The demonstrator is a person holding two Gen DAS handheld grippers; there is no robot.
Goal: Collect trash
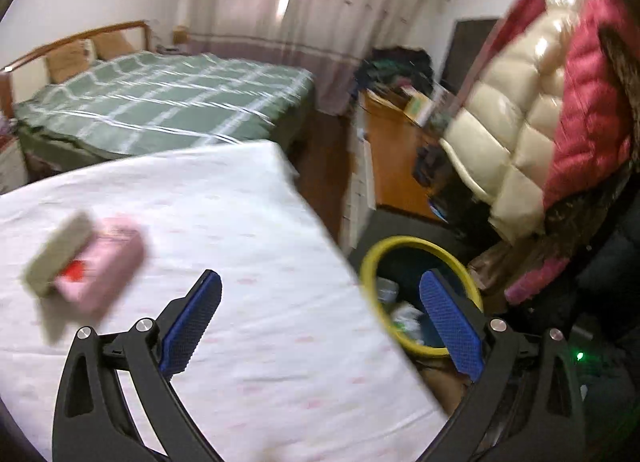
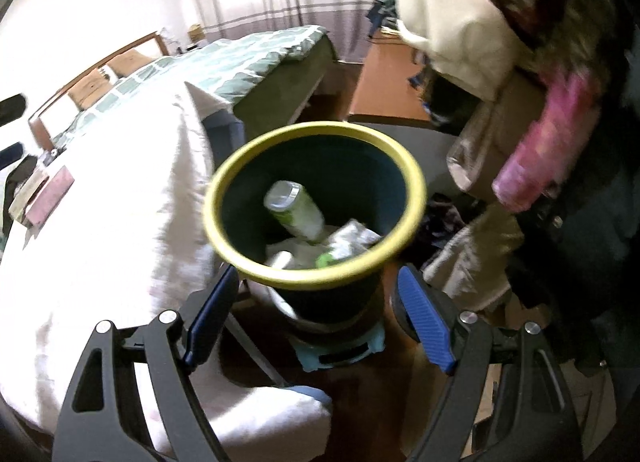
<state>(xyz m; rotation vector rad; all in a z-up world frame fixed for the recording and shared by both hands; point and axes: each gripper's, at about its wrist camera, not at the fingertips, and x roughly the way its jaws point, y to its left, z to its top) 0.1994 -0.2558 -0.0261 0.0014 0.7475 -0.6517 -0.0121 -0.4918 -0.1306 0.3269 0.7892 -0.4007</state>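
Between the blue pads of the left gripper [image 1: 320, 302], spread wide and holding nothing, lies the edge of the white-covered table [image 1: 240, 222]. At ten o'clock from it a pink box [image 1: 106, 266] rests on that cloth, touching a grey-green box [image 1: 56, 254]. At three o'clock stands the yellow-rimmed bin [image 1: 370, 262]. The right gripper [image 2: 316, 302] is also apart and empty; the bin [image 2: 316, 282] sits at its twelve o'clock, with a green-labelled bottle [image 2: 296, 210] and crumpled wrappers [image 2: 352, 240] inside.
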